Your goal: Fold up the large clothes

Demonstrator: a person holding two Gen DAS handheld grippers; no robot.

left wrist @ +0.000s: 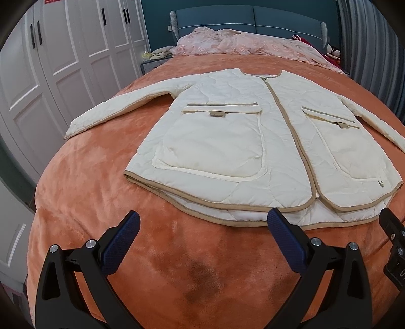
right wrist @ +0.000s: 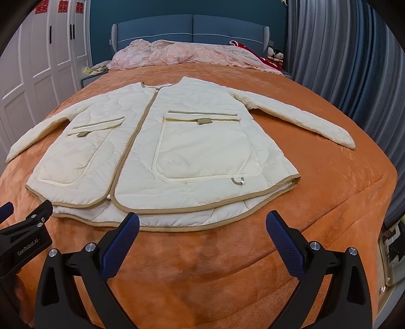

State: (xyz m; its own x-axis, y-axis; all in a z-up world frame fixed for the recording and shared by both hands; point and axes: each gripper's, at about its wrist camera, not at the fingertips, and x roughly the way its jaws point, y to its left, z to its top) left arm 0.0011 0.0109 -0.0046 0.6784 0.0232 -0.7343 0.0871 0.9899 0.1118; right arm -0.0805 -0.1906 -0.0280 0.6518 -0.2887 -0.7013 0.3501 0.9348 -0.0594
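Observation:
A cream quilted jacket (left wrist: 227,141) with tan trim and two large front pockets lies flat, front up, on an orange bedspread (left wrist: 101,192), with both sleeves spread out to the sides. It also shows in the right wrist view (right wrist: 157,151). My left gripper (left wrist: 203,222) is open and empty, hovering just before the jacket's hem, left of centre. My right gripper (right wrist: 202,224) is open and empty, just before the hem, right of centre. The left gripper's side shows at the left edge of the right wrist view (right wrist: 27,227).
A pink lace cover (left wrist: 240,44) is bunched at the bed's head below a blue headboard (left wrist: 253,20). White wardrobes (left wrist: 63,63) stand at the left, grey curtains (right wrist: 341,63) at the right. Soft toys (right wrist: 274,57) sit by the headboard.

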